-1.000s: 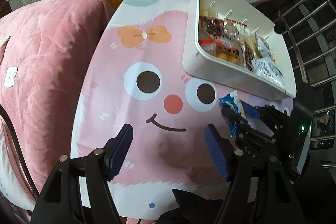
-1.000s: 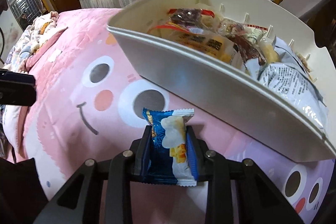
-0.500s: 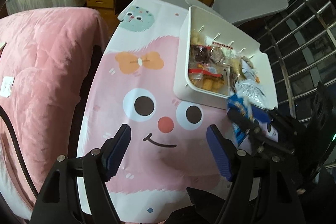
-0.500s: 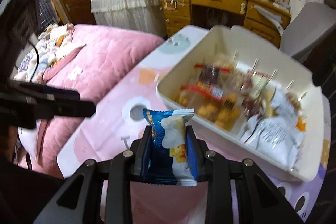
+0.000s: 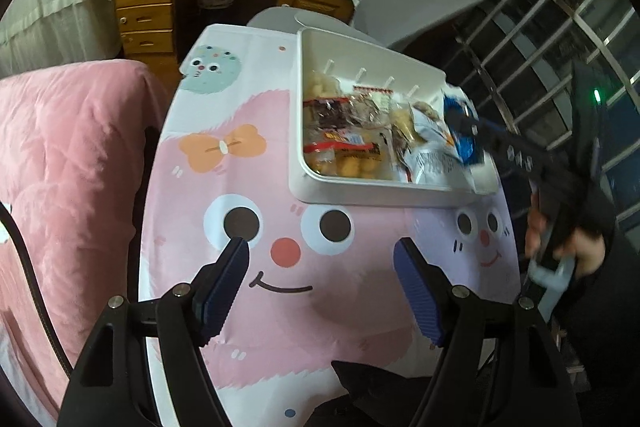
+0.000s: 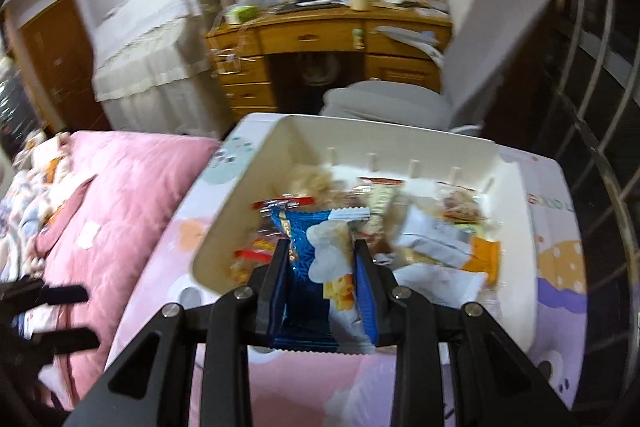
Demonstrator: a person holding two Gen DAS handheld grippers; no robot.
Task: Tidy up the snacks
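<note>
Clamped on a blue snack packet: right gripper, blue pads pressing both side faces. Packet upright between the pads, long axis in line with the fingers, crimped top edge pointing forward toward the bin. Held in the air over the near, right-hand part of the white bin, clear of the contents in both views.

Spread wide and empty: left gripper, poised low over the cartoon-face tablecloth, well short of the bin. Nothing between its pads.

Beyond the packet: white bin already loaded with assorted wrapped snacks — red-edged clear packs on the left, white and orange pouches on the right. Row of short white pegs along the far inner wall. Bin seated on the far right portion of the table.

Farther off: pink quilt to the left, grey chair behind the table, wooden desk at the back.

Governing relation: packet directly above the bin interior, drop path straight down from the right gripper's fingers. Right gripper the nearer and the only one loaded. Judged step: lower slightly, release over a gap among the pouches. Risk: with the bin nearly full, packet landing on the heap and sliding over the near rim.
</note>
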